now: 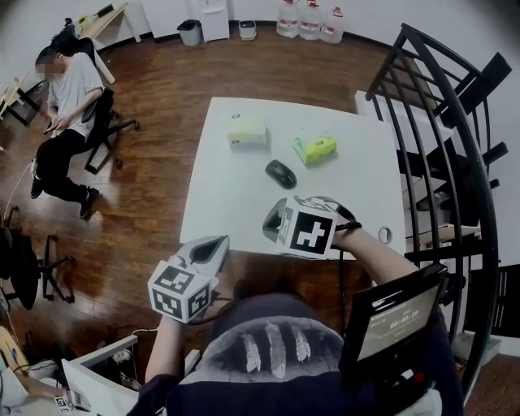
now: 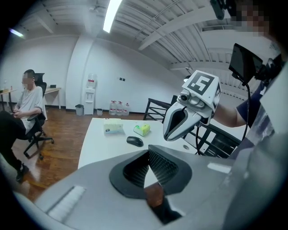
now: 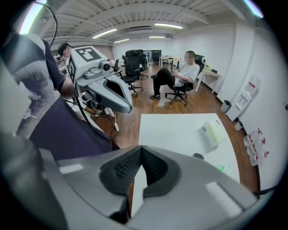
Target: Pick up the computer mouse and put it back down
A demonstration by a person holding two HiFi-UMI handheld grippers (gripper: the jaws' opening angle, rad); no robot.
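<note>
The black computer mouse (image 1: 280,173) lies on the white table (image 1: 236,203), right of its middle; it also shows in the left gripper view (image 2: 134,141) and as a dark sliver in the right gripper view (image 3: 198,156). My right gripper (image 1: 274,221) hangs over the table's near edge, short of the mouse, jaws shut and empty (image 3: 141,152). My left gripper (image 1: 213,244) is off the table's near left corner above the floor, its jaws closed together with nothing between them (image 2: 148,155). Neither touches the mouse.
A pale green tissue pack (image 1: 246,130) and a bright green packet (image 1: 315,149) lie beyond the mouse. A black metal rack (image 1: 439,122) stands to the right of the table. A seated person (image 1: 69,106) is at the far left, water bottles (image 1: 309,20) by the back wall.
</note>
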